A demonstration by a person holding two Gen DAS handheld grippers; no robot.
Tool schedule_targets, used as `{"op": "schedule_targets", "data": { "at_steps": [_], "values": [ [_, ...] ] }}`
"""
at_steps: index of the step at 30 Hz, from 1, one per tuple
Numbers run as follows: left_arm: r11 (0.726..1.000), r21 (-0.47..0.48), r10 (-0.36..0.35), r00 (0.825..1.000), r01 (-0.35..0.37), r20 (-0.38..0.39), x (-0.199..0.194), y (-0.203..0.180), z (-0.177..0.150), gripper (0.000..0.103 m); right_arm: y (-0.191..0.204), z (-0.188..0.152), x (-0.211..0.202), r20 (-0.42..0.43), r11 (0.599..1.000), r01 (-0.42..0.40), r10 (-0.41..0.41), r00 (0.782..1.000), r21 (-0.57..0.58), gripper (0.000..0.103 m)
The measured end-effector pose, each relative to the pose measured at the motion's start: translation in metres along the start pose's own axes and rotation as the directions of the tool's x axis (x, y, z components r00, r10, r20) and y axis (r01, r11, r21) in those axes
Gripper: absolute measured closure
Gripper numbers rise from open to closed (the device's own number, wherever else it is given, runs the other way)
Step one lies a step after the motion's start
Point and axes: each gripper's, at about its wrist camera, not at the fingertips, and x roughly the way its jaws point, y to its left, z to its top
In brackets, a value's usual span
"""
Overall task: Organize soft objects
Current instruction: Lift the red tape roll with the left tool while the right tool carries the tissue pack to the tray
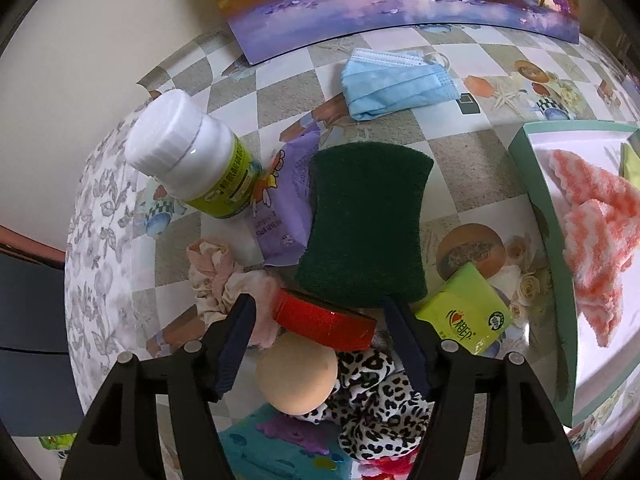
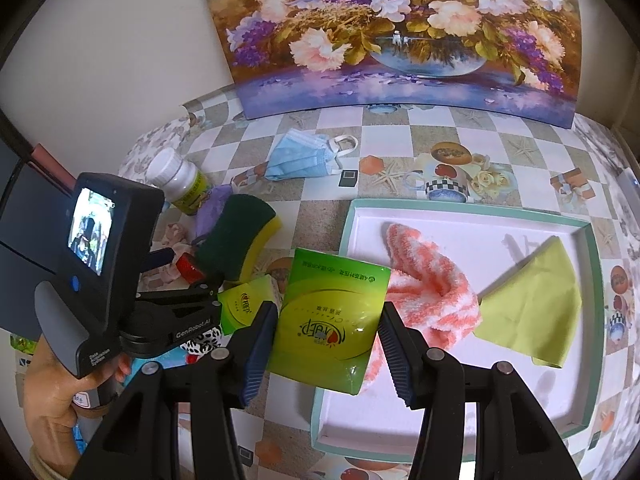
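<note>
1. The table (image 2: 400,168) carries a mixed pile at the left.
2. The tray (image 2: 460,210) collects soft things: a striped sock (image 2: 432,292) already lies inside.
3. The right gripper (image 2: 326,346) is clamped on a green tissue pack (image 2: 332,304) above the tray edge, probably for placing.
4. The left gripper (image 1: 320,344) stands open and empty above the beige sponge ball (image 1: 296,376).

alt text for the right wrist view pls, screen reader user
The right gripper holds a glossy green tissue packet above the near corner of a shallow teal-rimmed tray, which already contains a fluffy orange-and-white cloth and a lime-green cloth. To the left, a hand holds the left gripper over clutter including a green-and-yellow sponge.
</note>
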Motion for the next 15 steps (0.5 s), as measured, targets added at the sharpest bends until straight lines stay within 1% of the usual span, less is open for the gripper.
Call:
{"op": "schedule_targets", "data": {
  "at_steps": [8, 13, 15],
  "values": [
    [1.0, 0.026, 0.0, 1.0, 0.0, -0.002, 0.002, -0.001, -0.003, 0.034, 0.0, 0.0, 0.0, -0.003, 1.0, -0.001, 0.001, 1.0, -0.001, 0.049],
    [0.999, 0.036, 0.015, 0.999, -0.014, -0.029, 0.013, -0.002, -0.006, 0.034, 0.0, -0.001, 0.001, -0.005, 1.0, -0.002, 0.002, 1.0, 0.001, 0.049],
    [0.999, 0.028, 0.017, 1.0, -0.016, -0.015, 0.013, -0.002, -0.005, 0.034, 0.0, -0.001, 0.001, -0.005, 1.0, -0.001, 0.001, 1.0, 0.0, 0.049]
  ]
}}
